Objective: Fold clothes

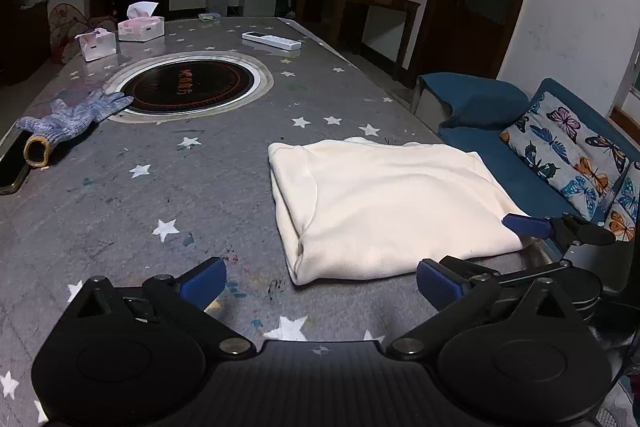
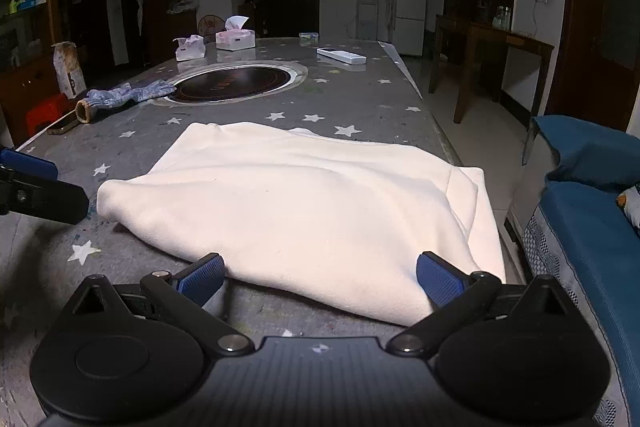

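Near the round hob (image 1: 188, 85), toward you, the cream garment (image 1: 384, 207) lies folded on the counter (image 1: 168, 187). Left claw (image 1: 320, 287) and right claw (image 2: 320, 281) stand apart, holding nothing. Check edges are square before you fold again.

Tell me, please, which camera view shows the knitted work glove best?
The left wrist view: the knitted glove lies nearer there, with its fingers, resting on the round burner's rim, and its open tan cuff distinct. In the right wrist view the glove is farther off, smaller and foreshortened.
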`<move>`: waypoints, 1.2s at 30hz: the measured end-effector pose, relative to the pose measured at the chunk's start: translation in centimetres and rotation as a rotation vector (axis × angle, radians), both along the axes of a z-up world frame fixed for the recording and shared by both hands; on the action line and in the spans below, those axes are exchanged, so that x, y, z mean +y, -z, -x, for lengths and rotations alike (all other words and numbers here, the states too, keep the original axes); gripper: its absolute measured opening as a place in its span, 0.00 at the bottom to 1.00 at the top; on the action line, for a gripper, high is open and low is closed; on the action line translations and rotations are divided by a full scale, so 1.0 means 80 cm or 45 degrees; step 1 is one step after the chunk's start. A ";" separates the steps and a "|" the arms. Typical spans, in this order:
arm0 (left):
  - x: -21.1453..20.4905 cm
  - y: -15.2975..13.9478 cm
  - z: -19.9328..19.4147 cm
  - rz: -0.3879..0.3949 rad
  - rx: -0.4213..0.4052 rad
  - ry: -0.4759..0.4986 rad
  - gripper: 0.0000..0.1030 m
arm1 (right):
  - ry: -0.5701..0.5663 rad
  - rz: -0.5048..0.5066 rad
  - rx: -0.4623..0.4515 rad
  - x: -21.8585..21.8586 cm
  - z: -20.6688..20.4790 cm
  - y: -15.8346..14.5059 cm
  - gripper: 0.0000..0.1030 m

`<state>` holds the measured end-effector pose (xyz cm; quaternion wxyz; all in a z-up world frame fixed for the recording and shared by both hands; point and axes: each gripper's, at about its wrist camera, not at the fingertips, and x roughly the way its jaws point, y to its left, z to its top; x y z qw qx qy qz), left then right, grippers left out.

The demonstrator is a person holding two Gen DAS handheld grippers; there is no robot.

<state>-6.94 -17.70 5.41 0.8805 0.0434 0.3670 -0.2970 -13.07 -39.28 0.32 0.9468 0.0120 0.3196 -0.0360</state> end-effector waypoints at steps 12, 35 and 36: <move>0.007 0.003 0.009 -0.005 0.012 -0.015 1.00 | 0.021 -0.034 -0.019 0.000 0.022 -0.018 1.00; 0.010 0.000 0.053 -0.088 -0.075 0.015 1.00 | 0.080 -0.054 -0.066 0.017 0.078 -0.031 1.00; 0.011 -0.001 0.055 -0.088 -0.081 0.016 1.00 | 0.083 -0.057 -0.070 0.018 0.081 -0.032 1.00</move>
